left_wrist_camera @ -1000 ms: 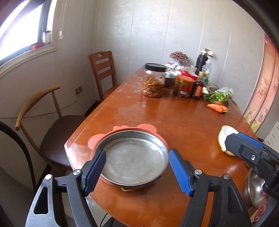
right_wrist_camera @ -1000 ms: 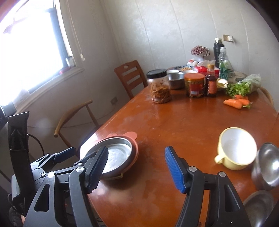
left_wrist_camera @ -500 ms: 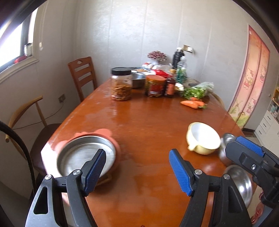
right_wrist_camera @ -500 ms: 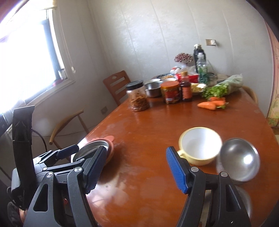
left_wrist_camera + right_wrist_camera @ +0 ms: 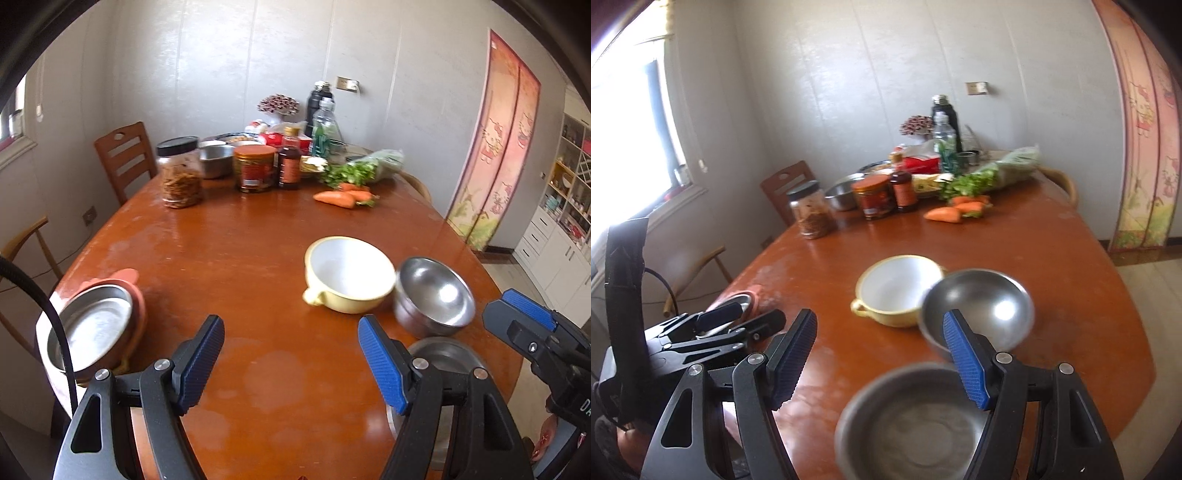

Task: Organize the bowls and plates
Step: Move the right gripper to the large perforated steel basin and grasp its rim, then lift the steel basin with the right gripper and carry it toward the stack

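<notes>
A steel plate [image 5: 90, 328] rests on a pink plate [image 5: 125, 277] at the table's near left edge. A yellow bowl with a white inside [image 5: 349, 275] stands mid-table, touching a steel bowl [image 5: 434, 297] on its right. A flat steel dish [image 5: 439, 360] lies at the near right edge. My left gripper [image 5: 291, 363] is open and empty above bare table. My right gripper [image 5: 881, 360] is open and empty, over the steel dish [image 5: 912, 417], with the steel bowl [image 5: 979, 302] and the yellow bowl [image 5: 897, 290] just beyond.
The wooden table [image 5: 240, 240] carries jars [image 5: 179, 171], bottles, a steel basin, greens and carrots [image 5: 341, 195] at its far end. Wooden chairs [image 5: 125, 158] stand along the left side. A curtain [image 5: 495, 147] hangs at the right.
Both grippers have swung right. The stacked plates slid from between the left fingers to the far left; the yellow and steel bowls came into centre view. Both stay open.
</notes>
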A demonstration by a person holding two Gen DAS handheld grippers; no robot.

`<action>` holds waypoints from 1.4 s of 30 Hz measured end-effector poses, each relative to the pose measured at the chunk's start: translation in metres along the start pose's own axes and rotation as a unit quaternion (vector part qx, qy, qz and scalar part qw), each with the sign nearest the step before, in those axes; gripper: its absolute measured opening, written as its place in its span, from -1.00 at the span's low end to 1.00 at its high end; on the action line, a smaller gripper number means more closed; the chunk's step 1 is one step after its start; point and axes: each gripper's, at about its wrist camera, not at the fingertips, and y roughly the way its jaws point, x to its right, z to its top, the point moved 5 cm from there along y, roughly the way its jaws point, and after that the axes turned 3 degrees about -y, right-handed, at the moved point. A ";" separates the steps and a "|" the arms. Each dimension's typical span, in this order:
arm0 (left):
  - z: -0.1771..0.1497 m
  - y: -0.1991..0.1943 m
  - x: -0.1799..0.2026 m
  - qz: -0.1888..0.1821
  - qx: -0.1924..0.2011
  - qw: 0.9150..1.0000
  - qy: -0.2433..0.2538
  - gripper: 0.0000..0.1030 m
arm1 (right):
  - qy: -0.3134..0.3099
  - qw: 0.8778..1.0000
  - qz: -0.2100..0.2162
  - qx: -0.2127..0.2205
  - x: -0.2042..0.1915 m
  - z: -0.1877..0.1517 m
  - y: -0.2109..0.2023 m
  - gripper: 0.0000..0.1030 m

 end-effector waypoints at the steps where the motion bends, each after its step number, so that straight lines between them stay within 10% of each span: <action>1: -0.001 0.001 0.004 -0.002 -0.001 1.000 0.002 0.45 | 0.002 1.000 -0.003 -0.002 0.005 -0.002 -0.002 0.41; 29: -0.071 0.042 0.063 -0.061 -0.101 0.993 0.030 0.45 | 0.002 0.994 -0.047 -0.100 0.071 -0.088 0.000 0.41; 42: -0.082 0.050 0.073 -0.108 -0.124 0.986 0.023 0.28 | -0.022 0.992 -0.039 -0.115 0.059 -0.098 0.011 0.08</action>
